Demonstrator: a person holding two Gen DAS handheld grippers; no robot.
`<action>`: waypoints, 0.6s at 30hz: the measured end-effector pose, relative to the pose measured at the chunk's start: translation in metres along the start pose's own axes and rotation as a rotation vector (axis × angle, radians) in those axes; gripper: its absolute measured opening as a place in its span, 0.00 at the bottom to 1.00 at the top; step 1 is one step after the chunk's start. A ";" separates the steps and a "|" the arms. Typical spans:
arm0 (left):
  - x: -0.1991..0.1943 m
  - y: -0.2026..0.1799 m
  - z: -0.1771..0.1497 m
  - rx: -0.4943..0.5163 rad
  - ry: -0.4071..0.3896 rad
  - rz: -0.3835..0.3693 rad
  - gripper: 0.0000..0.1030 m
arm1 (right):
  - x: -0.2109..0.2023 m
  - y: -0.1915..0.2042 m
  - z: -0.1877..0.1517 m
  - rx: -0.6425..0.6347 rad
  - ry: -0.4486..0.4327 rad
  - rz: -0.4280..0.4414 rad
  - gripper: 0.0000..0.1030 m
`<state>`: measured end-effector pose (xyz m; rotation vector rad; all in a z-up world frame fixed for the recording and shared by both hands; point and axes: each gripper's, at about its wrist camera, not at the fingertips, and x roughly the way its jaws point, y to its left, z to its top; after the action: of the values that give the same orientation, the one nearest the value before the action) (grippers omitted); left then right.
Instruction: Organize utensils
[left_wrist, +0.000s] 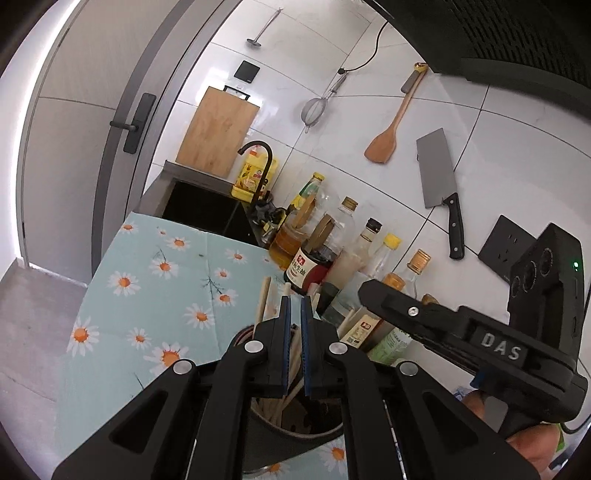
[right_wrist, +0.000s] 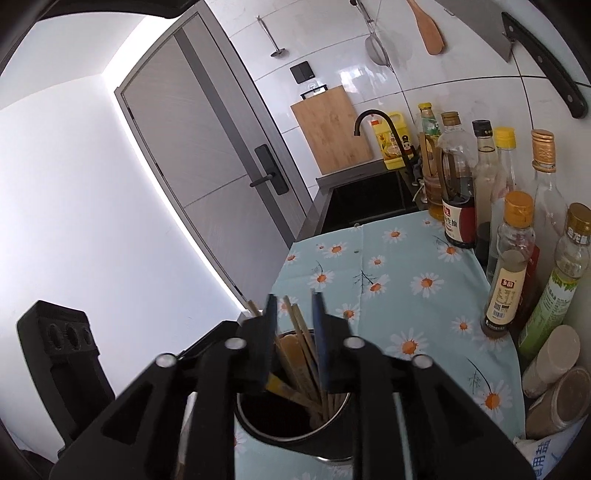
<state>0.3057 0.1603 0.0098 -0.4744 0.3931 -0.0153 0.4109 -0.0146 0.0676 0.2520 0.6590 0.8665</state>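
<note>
On the daisy tablecloth (right_wrist: 424, 266), a dark utensil cup (right_wrist: 280, 424) is holding chopsticks (right_wrist: 303, 354). Right gripper (right_wrist: 293, 325) is hovering part-open around their tips, pressing nothing; left gripper (left_wrist: 295, 325) is poised shut, empty.

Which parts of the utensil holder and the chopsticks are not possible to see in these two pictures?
- Left wrist view: the left gripper hides most of the holder and whether its jaws pinch a chopstick.
- Right wrist view: the right gripper covers the holder sides; its base is cut off.
- Chopsticks: lower ends hidden inside the holder.
</note>
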 end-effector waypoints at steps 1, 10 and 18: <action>-0.003 -0.001 0.000 -0.001 -0.001 0.002 0.05 | -0.002 0.001 0.000 -0.005 0.001 -0.004 0.22; -0.038 -0.015 0.001 0.027 -0.023 0.012 0.16 | -0.048 0.015 -0.006 -0.022 -0.042 -0.020 0.23; -0.093 -0.038 -0.010 0.115 -0.010 0.044 0.32 | -0.102 0.017 -0.022 -0.068 -0.048 -0.034 0.36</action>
<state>0.2187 0.1321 0.0527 -0.3525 0.3905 0.0075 0.3383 -0.0839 0.1025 0.1995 0.5870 0.8466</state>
